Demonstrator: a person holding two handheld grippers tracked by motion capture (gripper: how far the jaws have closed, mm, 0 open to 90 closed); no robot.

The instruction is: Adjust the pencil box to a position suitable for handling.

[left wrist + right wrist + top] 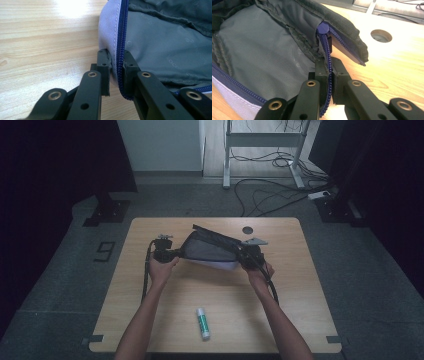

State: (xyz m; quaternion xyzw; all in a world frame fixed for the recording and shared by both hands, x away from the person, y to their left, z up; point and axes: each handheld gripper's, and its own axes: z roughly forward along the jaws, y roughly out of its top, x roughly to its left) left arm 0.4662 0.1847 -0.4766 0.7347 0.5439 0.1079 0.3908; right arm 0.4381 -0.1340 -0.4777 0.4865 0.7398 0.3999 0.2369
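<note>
The left tongs (pixel 116 72) and the right tongs (pixel 329 75) are each clamped on an end of the blue zipper (pixel 327 65) of a grey pencil pouch (pixel 210 251), held open above the bench (pixel 280 290), presumably so that the glue stick (pixel 202 323) lying nearer the person can be put in.

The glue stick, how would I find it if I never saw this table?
Look at the wooden table, at the near edge between the person's forearms. The glue stick lies there alone, a small white and green tube, far from the grey pouch held up by both grippers.
</note>
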